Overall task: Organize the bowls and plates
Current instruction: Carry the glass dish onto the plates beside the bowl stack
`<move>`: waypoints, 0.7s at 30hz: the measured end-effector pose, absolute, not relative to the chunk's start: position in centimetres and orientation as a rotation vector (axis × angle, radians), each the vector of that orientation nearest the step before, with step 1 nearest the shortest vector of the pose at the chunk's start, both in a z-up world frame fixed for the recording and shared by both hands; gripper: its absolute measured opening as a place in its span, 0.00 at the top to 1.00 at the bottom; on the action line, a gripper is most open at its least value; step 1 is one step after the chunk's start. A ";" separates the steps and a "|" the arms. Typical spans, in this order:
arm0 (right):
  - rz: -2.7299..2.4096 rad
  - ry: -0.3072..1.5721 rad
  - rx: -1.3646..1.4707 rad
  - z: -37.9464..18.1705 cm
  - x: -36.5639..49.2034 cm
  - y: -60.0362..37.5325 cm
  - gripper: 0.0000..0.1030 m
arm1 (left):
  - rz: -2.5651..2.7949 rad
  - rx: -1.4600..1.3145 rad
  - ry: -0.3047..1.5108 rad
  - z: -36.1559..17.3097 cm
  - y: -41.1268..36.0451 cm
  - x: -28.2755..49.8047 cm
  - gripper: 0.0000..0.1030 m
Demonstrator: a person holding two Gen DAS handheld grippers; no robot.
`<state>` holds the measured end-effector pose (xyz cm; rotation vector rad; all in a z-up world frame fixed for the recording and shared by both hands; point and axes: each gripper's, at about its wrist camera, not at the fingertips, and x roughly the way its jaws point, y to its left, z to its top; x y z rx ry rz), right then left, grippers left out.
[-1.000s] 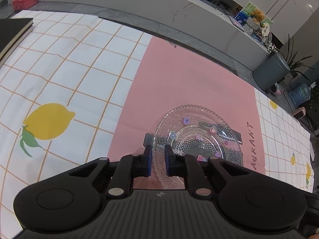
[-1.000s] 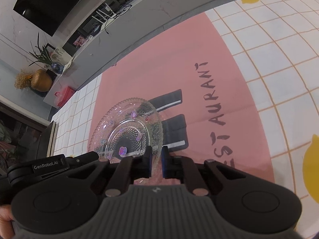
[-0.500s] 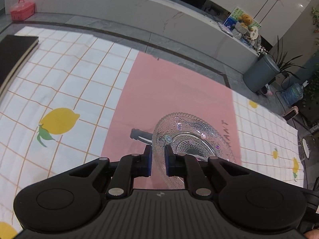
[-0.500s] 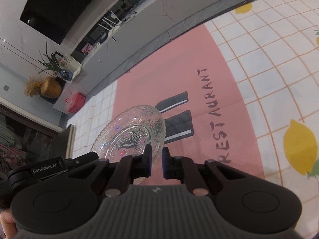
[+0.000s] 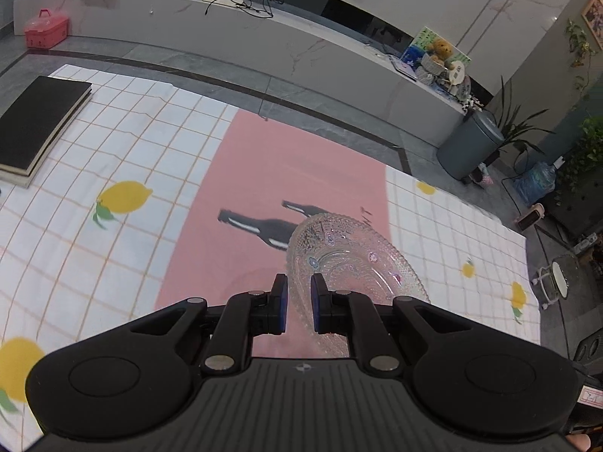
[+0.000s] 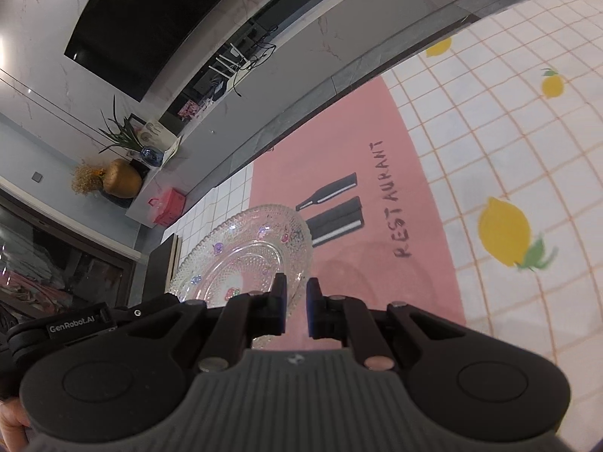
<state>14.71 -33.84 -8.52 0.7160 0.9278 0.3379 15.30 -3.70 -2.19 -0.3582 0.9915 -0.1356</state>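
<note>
A clear patterned glass plate (image 5: 352, 260) with small coloured flowers hangs tilted above the pink mat (image 5: 286, 165). My left gripper (image 5: 299, 293) is shut on its near rim, blue pads pressing the glass edge. From the opposite side, my right gripper (image 6: 296, 293) is shut on the plate (image 6: 245, 256) rim as well. The left gripper's black body (image 6: 75, 324) shows at the left edge of the right wrist view. A faint round shadow lies on the mat under the plate.
The mat, printed with black bottles (image 5: 260, 226) and "RESTAURANT" (image 6: 392, 199), lies on a white checked lemon tablecloth (image 5: 124, 196). A black notebook (image 5: 37, 128) sits at its left end. Beyond are a white bench (image 5: 264, 45), a pink box (image 5: 47, 32) and a grey bin (image 5: 471, 147).
Both grippers have risen and pulled back with the plate between them. It now hangs higher above the mat, and the printed bottles under it have come into view.
</note>
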 end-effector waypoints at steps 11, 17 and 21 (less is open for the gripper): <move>0.308 0.917 0.718 -7.6 8.2 -38.6 0.92 | -0.191 -0.377 0.984 -1.8 -7.5 9.1 0.87; 0.262 0.927 0.695 -8.4 5.0 -41.0 0.93 | -0.225 -0.383 1.035 -3.9 -9.5 5.9 0.87; 0.245 0.955 0.687 -9.7 3.4 -41.4 0.93 | -0.224 -0.392 1.067 -5.4 -9.9 4.6 0.87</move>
